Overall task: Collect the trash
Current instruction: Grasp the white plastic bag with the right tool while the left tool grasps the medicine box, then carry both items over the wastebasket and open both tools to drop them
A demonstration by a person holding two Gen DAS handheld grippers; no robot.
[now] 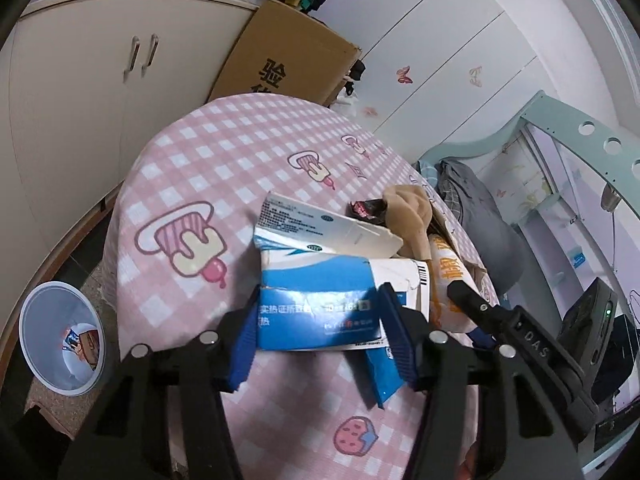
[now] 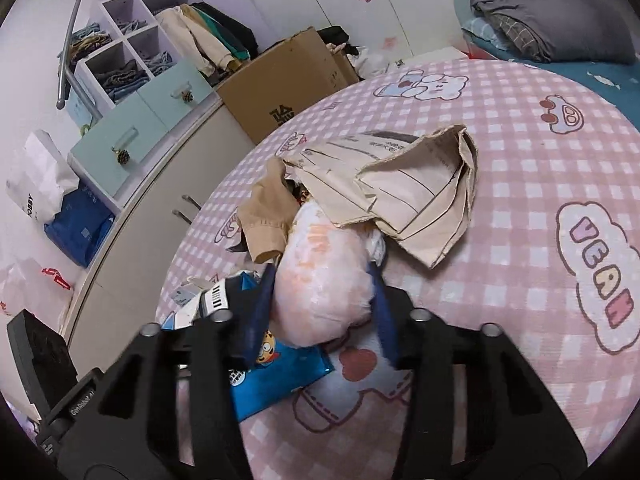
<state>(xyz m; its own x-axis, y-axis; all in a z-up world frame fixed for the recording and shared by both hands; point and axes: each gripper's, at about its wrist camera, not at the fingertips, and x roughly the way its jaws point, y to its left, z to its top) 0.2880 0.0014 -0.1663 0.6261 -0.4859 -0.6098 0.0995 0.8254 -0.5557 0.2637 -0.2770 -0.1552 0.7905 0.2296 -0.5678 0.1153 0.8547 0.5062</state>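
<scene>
On the pink checked table (image 1: pixel 208 152) lies a heap of trash. In the left wrist view my left gripper (image 1: pixel 320 300) has its blue pads pressed on both sides of a torn blue and white carton (image 1: pixel 316 308). A second white carton (image 1: pixel 312 224), a dark sweet wrapper (image 1: pixel 366 210) and tan crumpled paper (image 1: pixel 412 216) lie behind it. In the right wrist view my right gripper (image 2: pixel 322 280) squeezes a pale peach plastic bag (image 2: pixel 320 292). A blue snack packet (image 2: pixel 276 376) lies under it. A torn brown paper bag (image 2: pixel 400 184) rests beyond.
A white waste bin (image 1: pixel 60 344) holding a few scraps stands on the floor, left of the table. A big cardboard box (image 2: pixel 280 92) and cream cupboards (image 1: pixel 80 100) stand behind the table. A bed with grey bedding (image 2: pixel 552 28) is at the far right.
</scene>
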